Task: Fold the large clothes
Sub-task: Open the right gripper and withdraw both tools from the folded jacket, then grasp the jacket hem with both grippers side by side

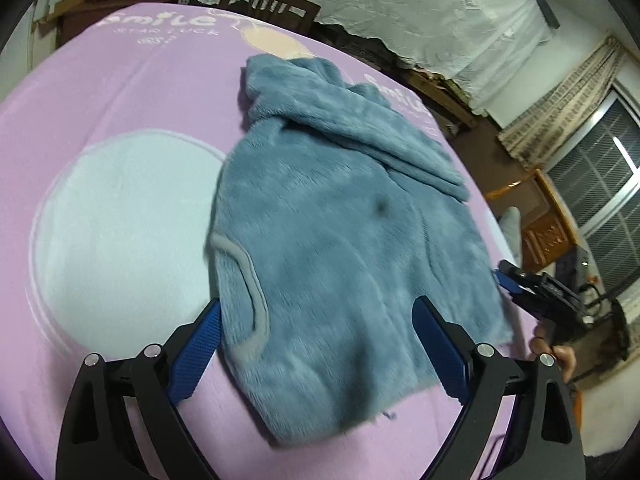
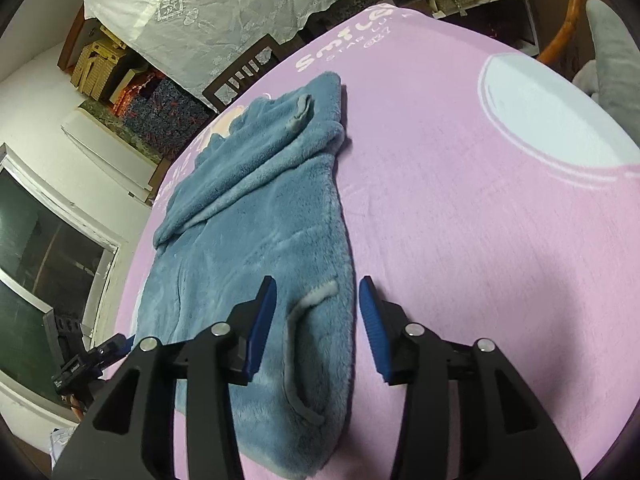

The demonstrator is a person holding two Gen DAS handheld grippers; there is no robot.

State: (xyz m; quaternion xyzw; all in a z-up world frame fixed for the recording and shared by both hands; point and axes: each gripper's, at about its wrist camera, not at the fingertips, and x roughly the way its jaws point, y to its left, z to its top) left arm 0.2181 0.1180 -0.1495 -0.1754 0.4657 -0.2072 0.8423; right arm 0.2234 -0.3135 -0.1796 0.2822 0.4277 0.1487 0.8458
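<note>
My left gripper [image 1: 320, 316] stood wide open and held nothing, with the near hem of the blue fleece top [image 1: 340, 216] lying flat between its jaws. My right gripper [image 2: 316, 296] was partly open and also empty, its jaws either side of the top's edge and grey pocket trim [image 2: 296, 320]. The top lay ahead on the pink blanket [image 1: 120, 92].

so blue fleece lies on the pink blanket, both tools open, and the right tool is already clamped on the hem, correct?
Not quite. The right tool is open and holds nothing: in the right wrist view its fingers straddle the fleece edge near the grey trim without closing. The rest stands: fleece on the pink blanket, left tool open too.
</note>
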